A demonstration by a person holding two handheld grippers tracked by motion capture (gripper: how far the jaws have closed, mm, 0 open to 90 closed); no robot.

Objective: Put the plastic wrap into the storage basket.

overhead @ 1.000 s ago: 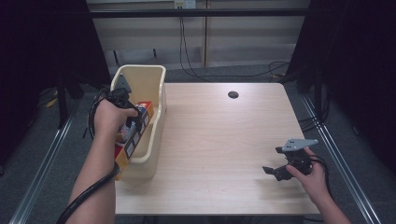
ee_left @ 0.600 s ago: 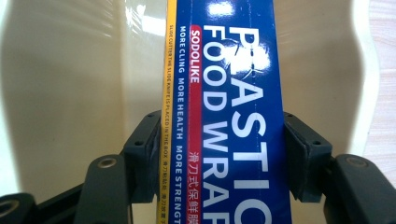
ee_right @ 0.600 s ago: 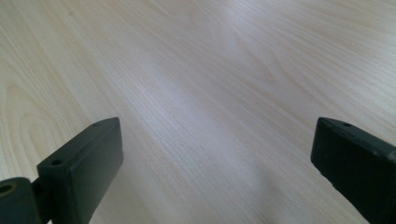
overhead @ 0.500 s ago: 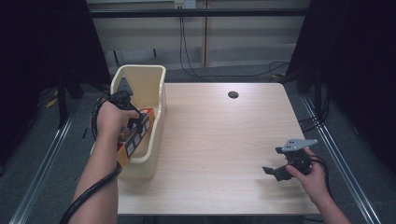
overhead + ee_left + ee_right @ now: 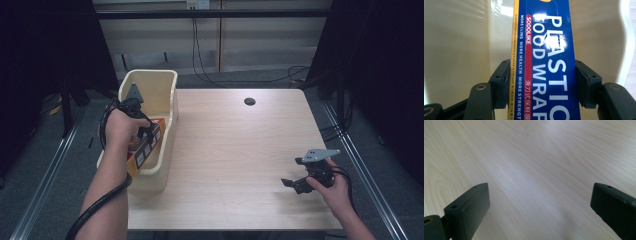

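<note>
Gripping wrap box (image 5: 544, 60) inside bin (image 5: 170, 100): left tool (image 5: 544, 82) | right tool (image 5: 539, 202) released, table (image 5: 529, 157) bare ahead

Pale wood-grain rectangular table (image 5: 240, 150) at centre, with a small round dark hole (image 5: 249, 101) near its far edge. Beyond it, a low beige panelled wall (image 5: 220, 45) with thin black cables (image 5: 200, 60) hanging down and trailing over the grey floor (image 5: 45, 170). Black curtains (image 5: 45, 50) on both sides (very dark, no detail readable). Silver metal floor rails (image 5: 365, 170) flanking the table. Soft overhead light, glare on the wood.
</note>
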